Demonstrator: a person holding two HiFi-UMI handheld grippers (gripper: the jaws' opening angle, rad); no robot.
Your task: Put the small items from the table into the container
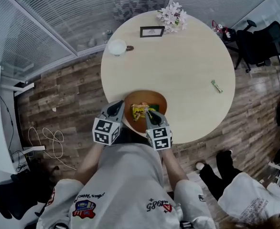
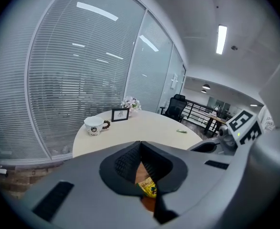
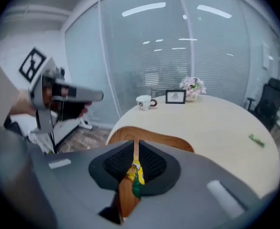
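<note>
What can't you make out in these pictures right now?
- Print in the picture frame: too small in every view.
- The green item: too small to name, head view.
- What lies in the bowl: partly covered by the right gripper, head view.
- Whether that gripper pinches the yellow packet or the packet lies below: the jaws hide it, right gripper view.

The round surface (image 1: pixel 178 70) looked a smooth, matt pale laminate, the bowl (image 1: pixel 145 93) a satin-polished brown wood, its packets (image 1: pixel 141 111) glossy crinkled film, probably plastic, the floor (image 1: pixel 68 94) grainy wood plank, and the mug (image 1: pixel 117 47) shiny white glazed ceramic.
</note>
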